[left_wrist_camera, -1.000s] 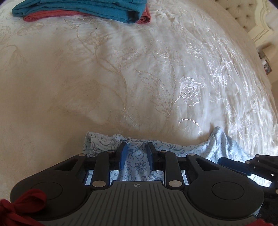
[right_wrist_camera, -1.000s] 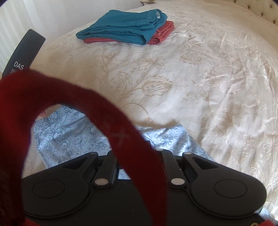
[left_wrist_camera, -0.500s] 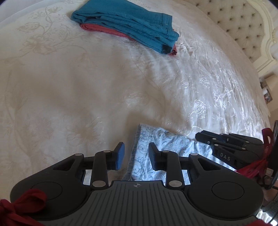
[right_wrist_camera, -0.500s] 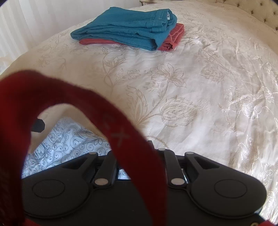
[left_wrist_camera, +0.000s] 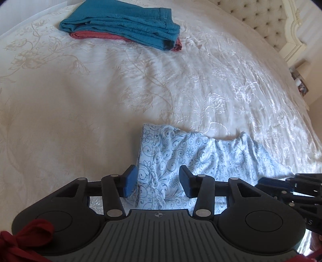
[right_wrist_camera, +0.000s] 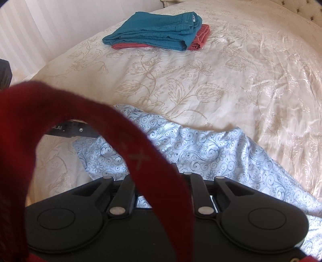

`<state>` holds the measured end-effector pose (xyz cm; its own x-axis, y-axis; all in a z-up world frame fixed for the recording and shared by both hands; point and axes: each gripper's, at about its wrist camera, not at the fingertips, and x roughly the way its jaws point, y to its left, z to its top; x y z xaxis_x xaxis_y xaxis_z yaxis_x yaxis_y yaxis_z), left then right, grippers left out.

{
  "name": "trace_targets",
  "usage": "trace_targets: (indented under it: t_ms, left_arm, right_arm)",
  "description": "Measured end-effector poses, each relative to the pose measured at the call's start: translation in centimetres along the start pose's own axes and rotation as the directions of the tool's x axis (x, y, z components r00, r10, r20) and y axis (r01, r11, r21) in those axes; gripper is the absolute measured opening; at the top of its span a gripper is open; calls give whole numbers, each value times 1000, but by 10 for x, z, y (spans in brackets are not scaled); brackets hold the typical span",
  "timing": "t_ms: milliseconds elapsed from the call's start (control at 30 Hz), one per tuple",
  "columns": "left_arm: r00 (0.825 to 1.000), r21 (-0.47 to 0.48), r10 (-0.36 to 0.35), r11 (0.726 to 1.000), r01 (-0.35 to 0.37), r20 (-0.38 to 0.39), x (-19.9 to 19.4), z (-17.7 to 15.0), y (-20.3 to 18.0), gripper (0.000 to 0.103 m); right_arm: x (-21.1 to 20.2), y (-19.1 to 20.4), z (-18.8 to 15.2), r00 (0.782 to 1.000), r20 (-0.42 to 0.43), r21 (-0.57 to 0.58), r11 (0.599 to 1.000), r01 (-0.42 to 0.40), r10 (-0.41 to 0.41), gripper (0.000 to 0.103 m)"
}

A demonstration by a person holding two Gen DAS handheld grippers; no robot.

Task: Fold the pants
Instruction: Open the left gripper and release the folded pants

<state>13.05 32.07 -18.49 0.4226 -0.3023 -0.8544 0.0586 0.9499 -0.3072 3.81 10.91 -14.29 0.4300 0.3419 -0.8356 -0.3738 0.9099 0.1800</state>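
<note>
Light blue floral pants (left_wrist_camera: 193,157) lie on the cream bedspread (left_wrist_camera: 80,104), also in the right wrist view (right_wrist_camera: 211,149). My left gripper (left_wrist_camera: 158,181) is open, its blue-padded fingers (left_wrist_camera: 130,179) straddling the pants' near left edge just above the fabric. My right gripper shows at the right edge of the left wrist view (left_wrist_camera: 281,187), low over the pants' right part. In its own view a red strap (right_wrist_camera: 140,157) hides its fingertips, so I cannot tell its state.
A folded stack with teal pants (left_wrist_camera: 124,26) on a red garment (left_wrist_camera: 100,36) lies at the far side of the bed, also in the right wrist view (right_wrist_camera: 157,32). A tufted headboard (left_wrist_camera: 257,18) stands far right. A wall (right_wrist_camera: 26,34) is left.
My left gripper let go of the pants and opened, then shifted so its fingers straddle the left edge. The pants now lie flatter and more of them shows.
</note>
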Motion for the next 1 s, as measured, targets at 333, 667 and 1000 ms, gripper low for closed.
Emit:
trace_targets:
  t_ms: [333, 667, 1000]
  left_arm:
    - [993, -20, -11, 1000, 8, -120, 41, -4, 18, 55]
    - [990, -33, -101, 995, 98, -101, 66, 15, 7, 75]
    - [993, -46, -48, 998, 43, -104, 55, 13, 8, 22]
  right_arm:
    - [-16, -3, -10, 1000, 3, 31, 999, 21, -21, 24]
    - [-13, -8, -19, 1000, -20, 64, 998, 17, -16, 24]
    - [-23, -23, -30, 1000, -17, 105, 994, 28, -26, 24]
